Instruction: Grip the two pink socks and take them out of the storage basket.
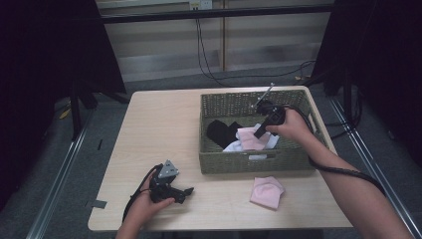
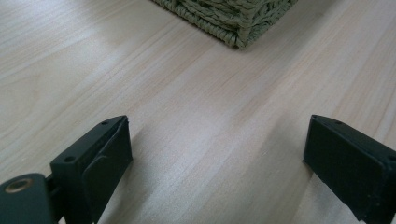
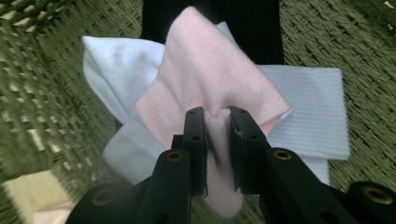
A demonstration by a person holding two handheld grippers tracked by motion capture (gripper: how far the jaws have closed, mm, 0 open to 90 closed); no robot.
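Pink sock (image 3: 210, 79) sits in the green woven basket (image 1: 219, 102) at the table's right half, on top of a white sock (image 3: 308, 102) and a black sock (image 3: 261, 28). Right gripper (image 3: 217, 116) is clamped on it: jaws narrow, a fold of pink fabric pinched between them. High view puts the right gripper (image 1: 263, 130) inside the basket, reaching down over the sock pile, person's right hand (image 1: 291, 124) on the handle, cable trailing back along the forearm.

No readable writing or brand on anything; a small pale tag on the basket's front wall is too blurred to read.

Left gripper (image 1: 183, 193) rests low on the table (image 1: 159, 129) near the front-left edge, held by the left hand (image 1: 144, 206), grey three-cornered plate on top. Left gripper view: jaws spread wide, bare wood between them, nothing held, basket corner (image 2: 233, 21) ahead.

High view alone shows a second pink sock (image 1: 266, 191) lying on the table just in front of the basket, outside it. Right gripper view alone shows the layering: pink on top, white under it spreading both sides, black running away beneath toward the far wall.
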